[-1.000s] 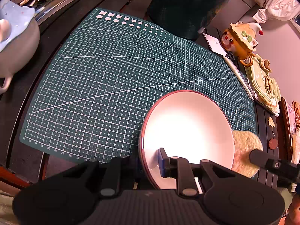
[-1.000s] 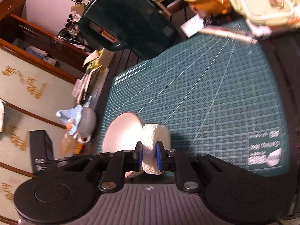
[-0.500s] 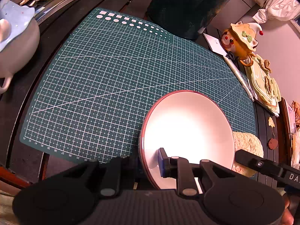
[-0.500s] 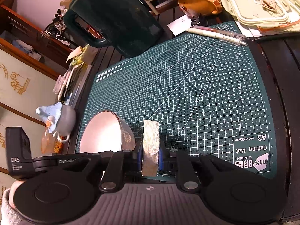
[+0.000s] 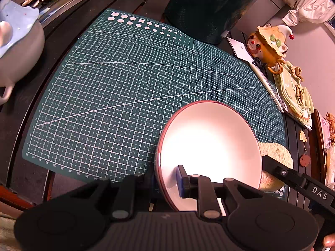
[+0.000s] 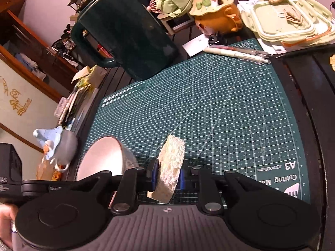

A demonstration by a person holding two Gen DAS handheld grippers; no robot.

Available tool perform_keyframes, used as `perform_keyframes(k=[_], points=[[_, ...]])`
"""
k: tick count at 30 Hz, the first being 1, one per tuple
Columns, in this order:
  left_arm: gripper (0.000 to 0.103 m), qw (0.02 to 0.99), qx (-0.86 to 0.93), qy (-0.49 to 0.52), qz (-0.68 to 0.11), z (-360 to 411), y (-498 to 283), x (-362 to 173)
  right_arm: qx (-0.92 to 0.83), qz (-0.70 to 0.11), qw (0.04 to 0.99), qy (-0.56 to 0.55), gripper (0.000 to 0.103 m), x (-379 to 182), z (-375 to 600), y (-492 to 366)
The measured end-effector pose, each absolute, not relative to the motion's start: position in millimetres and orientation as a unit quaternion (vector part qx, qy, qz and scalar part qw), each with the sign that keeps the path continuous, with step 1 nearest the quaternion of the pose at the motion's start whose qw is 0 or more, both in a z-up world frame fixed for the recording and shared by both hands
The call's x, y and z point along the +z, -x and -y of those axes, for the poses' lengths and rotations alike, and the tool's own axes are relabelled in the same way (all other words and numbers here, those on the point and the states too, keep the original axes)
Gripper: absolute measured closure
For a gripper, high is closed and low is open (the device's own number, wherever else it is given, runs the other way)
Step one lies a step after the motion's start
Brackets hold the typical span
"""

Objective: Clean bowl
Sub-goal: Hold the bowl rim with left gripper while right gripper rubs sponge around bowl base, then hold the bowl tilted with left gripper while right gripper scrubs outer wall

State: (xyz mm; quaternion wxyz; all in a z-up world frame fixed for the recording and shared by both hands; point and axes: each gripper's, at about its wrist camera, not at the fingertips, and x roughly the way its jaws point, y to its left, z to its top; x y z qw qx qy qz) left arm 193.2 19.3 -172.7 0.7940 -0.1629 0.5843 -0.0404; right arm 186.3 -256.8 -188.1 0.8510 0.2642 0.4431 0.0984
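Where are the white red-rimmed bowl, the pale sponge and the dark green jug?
White red-rimmed bowl [image 5: 209,144]: left wrist view, inner wall.
Pale sponge [image 6: 170,167]: right wrist view, porous face.
Dark green jug [image 6: 125,33]: right wrist view, side wall.

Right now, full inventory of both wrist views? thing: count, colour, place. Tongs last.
bowl: 1, white inside with a dark red rim, tilted at the mat's near edge
sponge: 1, pale yellow, on edge beside the bowl
cutting mat: 1, dark green with a white grid, on the dark table
pitcher: 1, dark green, beyond the mat's far edge
grey cup: 1, grey with a pale blue lid, off the mat's side
figurine jar: 1, orange and cream, far corner
lidded containers: stack, pale green, far corner
pens: about 2, white, on the mat's far edge
left tongs: black with blue pads, shut on the bowl's rim
right tongs: black with blue pads, just been opening, sponge between the pads, contact unclear
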Motion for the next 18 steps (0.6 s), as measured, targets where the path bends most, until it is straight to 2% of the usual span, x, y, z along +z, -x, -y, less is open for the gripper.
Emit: perform_keyframes(k=[2, 8, 11, 13, 15, 16, 17, 18], points=[[0.084, 0.794, -0.039, 0.164, -0.584, -19, -193, -173, 0.095, -0.457, 0.844, -0.263, 0.071, -189, 256, -188], [0.084, 0.793, -0.04, 0.165, -0.584, -19, -193, -172, 0.123, -0.444, 0.861, -0.218, 0.071, -177, 243, -186], [0.084, 0.793, -0.04, 0.165, -0.585, -18, -193, -172, 0.119, -0.438, 0.864, -0.22, 0.065, -174, 246, -183], [0.084, 0.793, -0.04, 0.165, -0.584, -19, -193, -172, 0.116, -0.441, 0.859, -0.232, 0.065, -175, 251, -183], [0.084, 0.793, -0.04, 0.165, -0.584, -19, -193, -172, 0.116, -0.449, 0.849, -0.253, 0.068, -180, 255, -186], [0.084, 0.793, -0.04, 0.165, -0.584, -19, -193, -172, 0.116, -0.452, 0.845, -0.26, 0.072, -182, 256, -188], [0.084, 0.793, -0.04, 0.165, -0.584, -19, -193, -172, 0.117, -0.453, 0.844, -0.263, 0.088, -182, 257, -189], [0.084, 0.793, -0.04, 0.165, -0.584, -19, -193, -172, 0.117, -0.453, 0.843, -0.265, 0.088, -183, 256, -189]])
